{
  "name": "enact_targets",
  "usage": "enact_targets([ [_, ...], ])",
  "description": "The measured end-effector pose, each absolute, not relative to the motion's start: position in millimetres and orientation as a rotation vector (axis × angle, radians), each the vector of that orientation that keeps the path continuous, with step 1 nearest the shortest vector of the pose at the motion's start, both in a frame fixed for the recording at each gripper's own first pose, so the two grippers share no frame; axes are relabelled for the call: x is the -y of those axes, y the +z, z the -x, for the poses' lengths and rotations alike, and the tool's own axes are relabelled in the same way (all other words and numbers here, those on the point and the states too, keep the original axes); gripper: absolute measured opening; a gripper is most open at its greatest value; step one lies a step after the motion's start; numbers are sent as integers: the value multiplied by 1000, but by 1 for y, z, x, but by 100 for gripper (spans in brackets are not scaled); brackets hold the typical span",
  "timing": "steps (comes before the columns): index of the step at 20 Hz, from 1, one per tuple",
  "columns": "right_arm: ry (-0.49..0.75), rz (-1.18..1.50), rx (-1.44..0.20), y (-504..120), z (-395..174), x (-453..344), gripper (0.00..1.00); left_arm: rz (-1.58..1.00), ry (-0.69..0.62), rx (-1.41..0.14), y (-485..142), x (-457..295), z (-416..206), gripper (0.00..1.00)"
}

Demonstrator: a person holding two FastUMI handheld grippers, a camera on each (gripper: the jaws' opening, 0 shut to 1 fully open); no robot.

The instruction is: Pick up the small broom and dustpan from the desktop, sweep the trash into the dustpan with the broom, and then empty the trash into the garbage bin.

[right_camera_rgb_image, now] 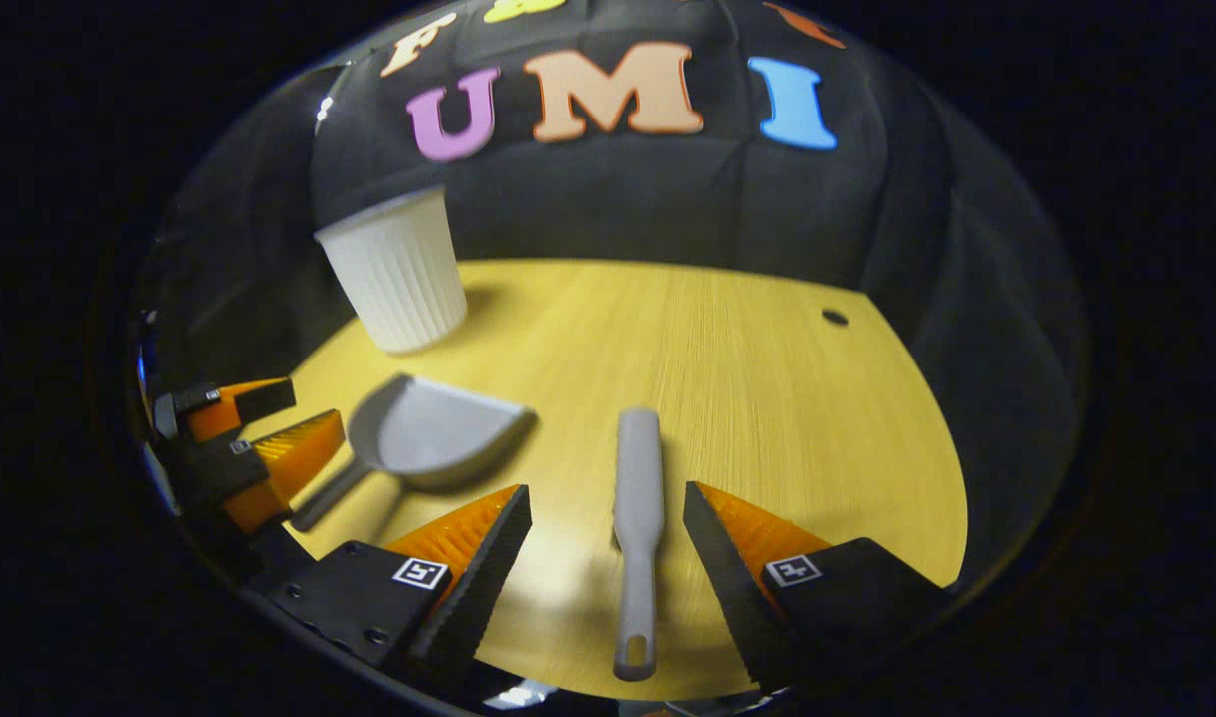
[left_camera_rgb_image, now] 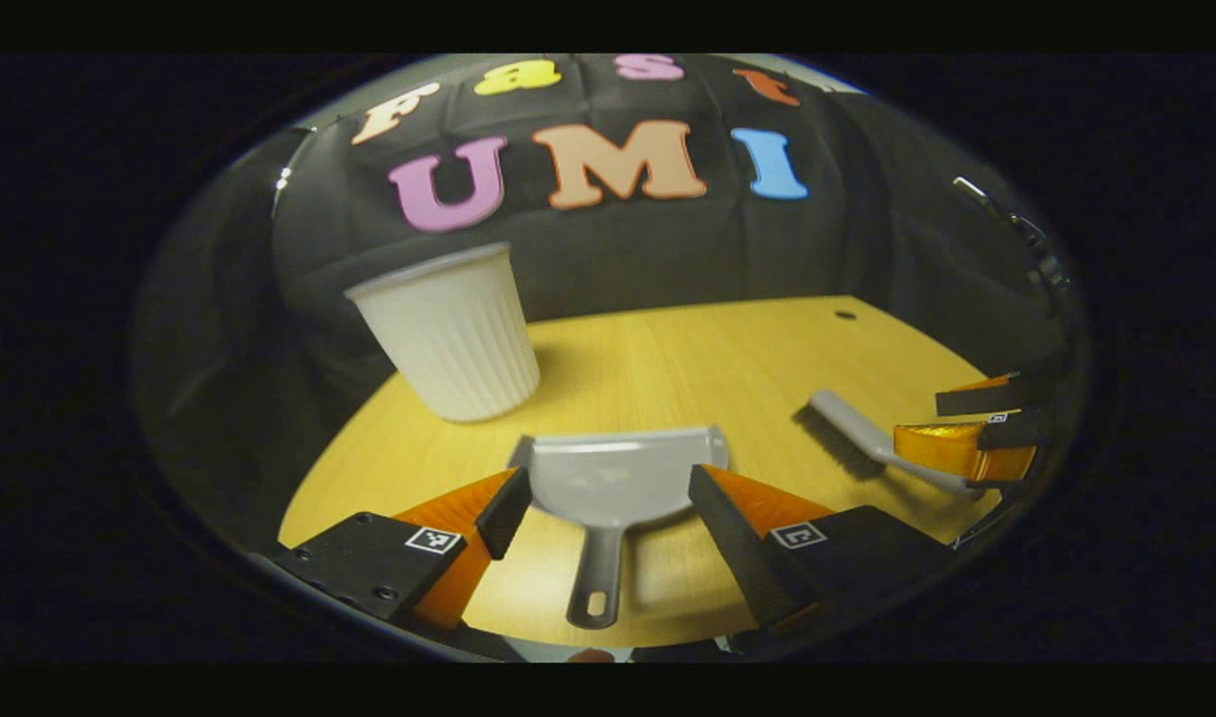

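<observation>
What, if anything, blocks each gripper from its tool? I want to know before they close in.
Nothing visible does. The left gripper is open with the dustpan lying between its fingers, handle toward it. The right gripper is open around the broom, whose handle also points back. The white bin stands farther back.

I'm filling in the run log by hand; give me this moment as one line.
left gripper: open, astride dustpan handle | right gripper: open, astride broom handle | both tools flat on desktop | bin: upright
</observation>
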State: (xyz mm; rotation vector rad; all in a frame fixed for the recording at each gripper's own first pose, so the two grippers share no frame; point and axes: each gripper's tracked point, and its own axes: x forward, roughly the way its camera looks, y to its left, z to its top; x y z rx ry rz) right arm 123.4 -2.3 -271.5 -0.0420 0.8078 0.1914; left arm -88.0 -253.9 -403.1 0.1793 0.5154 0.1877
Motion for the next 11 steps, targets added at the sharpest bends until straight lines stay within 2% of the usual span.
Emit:
enact_targets([
  [2,222,31,-631,-210,-130,6,99,-191,202,-386,-344,265,82,95],
  [5,257,39,-448,-150,-126,13,99,-212,224,-251,-277,285,73,95],
  [6,269,38,-411,-134,-120,14,98,-220,228,-215,-260,290,70,100],
  [7,274,32,-393,-125,-114,17,98,-223,224,-180,-247,298,69,95],
  [11,244,-1,-329,-107,-111,20,98,-211,147,-96,-215,327,74,94],
])
